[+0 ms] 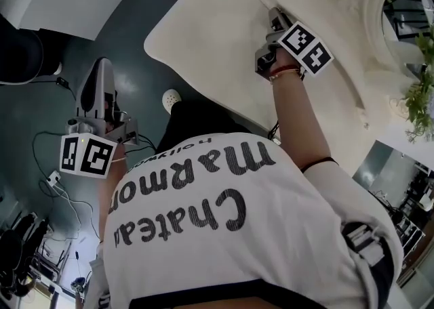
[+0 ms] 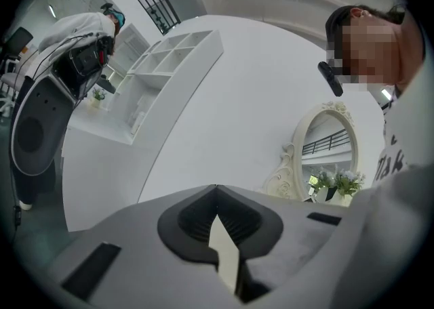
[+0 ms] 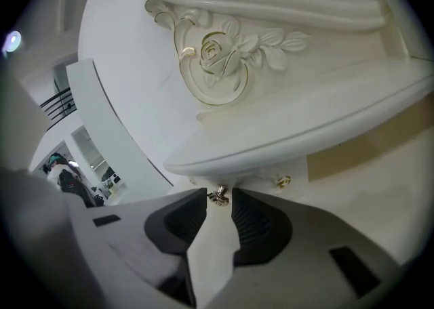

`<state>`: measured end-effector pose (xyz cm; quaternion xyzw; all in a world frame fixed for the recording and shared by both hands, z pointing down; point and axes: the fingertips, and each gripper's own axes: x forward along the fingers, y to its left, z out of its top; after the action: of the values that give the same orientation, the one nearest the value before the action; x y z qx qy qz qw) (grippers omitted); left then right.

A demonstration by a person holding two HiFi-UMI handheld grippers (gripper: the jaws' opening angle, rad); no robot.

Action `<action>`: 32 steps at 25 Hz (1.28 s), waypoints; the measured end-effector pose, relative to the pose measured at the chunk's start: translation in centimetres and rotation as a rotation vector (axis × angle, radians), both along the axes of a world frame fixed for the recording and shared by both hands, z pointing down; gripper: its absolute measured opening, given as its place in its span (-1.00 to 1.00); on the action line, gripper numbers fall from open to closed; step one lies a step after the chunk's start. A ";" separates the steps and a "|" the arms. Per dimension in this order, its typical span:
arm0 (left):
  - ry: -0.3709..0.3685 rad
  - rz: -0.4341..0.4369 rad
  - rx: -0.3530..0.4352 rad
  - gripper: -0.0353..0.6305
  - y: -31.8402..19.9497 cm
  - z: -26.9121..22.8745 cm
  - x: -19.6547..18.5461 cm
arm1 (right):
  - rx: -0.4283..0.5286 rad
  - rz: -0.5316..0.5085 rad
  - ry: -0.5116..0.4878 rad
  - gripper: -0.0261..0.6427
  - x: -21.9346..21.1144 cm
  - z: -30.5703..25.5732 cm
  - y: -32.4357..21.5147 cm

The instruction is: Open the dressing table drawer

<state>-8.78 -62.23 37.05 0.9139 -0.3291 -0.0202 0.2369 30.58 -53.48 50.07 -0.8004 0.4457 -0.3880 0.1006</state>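
The cream dressing table (image 1: 203,43) fills the top of the head view. My right gripper (image 1: 273,19) reaches over it towards its raised back part. In the right gripper view the right gripper (image 3: 218,194) is open, and a small brass drawer knob (image 3: 218,198) sits just between its fingertips, under a curved ledge (image 3: 285,138). I see no pad pressing on the knob. A second brass knob (image 3: 283,181) is to its right. My left gripper (image 1: 102,67) hangs over the dark floor, away from the table; its jaws (image 2: 215,189) are shut with nothing in them.
An oval mirror (image 1: 407,9) in a carved frame with a rose (image 3: 217,57) stands behind the knobs, with a green plant (image 1: 424,97) beside it. Cables (image 1: 61,186) lie on the floor at left. A white shelf unit (image 2: 169,57) and another person (image 2: 74,36) are far off.
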 end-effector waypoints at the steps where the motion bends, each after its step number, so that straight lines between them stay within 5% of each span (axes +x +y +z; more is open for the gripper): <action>1: 0.000 -0.001 -0.003 -0.82 0.0 0.1 -0.1 | 0.006 0.009 -0.005 -0.55 0.0 0.0 -0.1; 32: -0.036 -0.032 0.024 -0.82 2.8 -0.8 -0.9 | 0.023 0.012 -0.052 -0.61 -2.1 0.0 0.5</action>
<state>-9.65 -59.40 36.25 0.9115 -0.3478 -0.0116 0.2195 28.50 -53.02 50.07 -0.7916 0.4425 -0.4027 0.1237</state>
